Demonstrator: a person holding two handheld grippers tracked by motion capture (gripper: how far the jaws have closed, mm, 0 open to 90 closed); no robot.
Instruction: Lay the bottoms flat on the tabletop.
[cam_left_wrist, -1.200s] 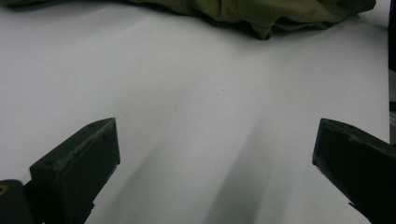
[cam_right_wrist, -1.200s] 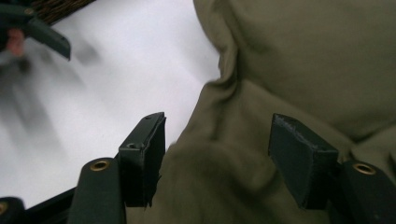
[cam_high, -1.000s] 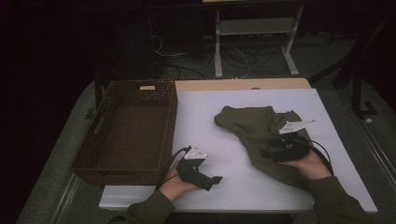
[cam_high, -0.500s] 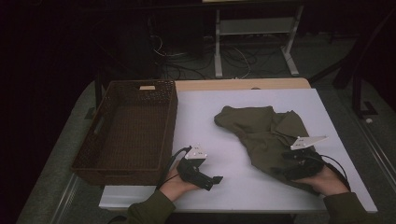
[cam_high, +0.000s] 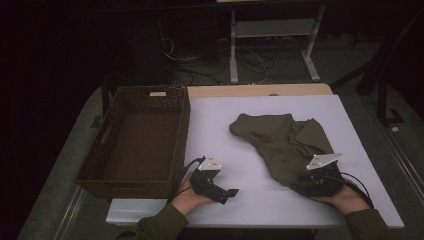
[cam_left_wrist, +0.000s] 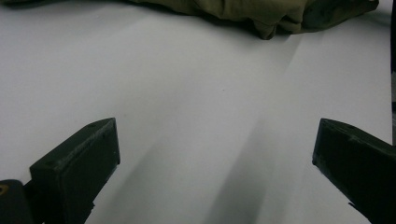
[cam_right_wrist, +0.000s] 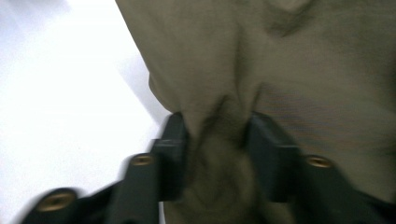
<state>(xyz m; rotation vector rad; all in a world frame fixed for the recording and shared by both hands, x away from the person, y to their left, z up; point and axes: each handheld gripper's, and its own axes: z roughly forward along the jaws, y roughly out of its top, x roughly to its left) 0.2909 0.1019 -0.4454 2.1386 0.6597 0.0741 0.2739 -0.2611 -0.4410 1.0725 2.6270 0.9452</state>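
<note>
Basket (cam_high: 135, 137) on table (cam_high: 250, 115) left; cloth (cam_high: 282, 145) right of it. Left gripper (cam_high: 227, 192) near front edge; right gripper (cam_high: 305, 182) at cloth's near end.

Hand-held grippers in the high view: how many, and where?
2. The left hand-held gripper rests on the white table, near the wicker basket. The right hand-held gripper sits at the near edge of the olive cloth.

White table (cam_high: 260, 125): wicker basket (cam_high: 137, 137) at left, crumpled olive garment (cam_high: 280, 142) at right
</note>
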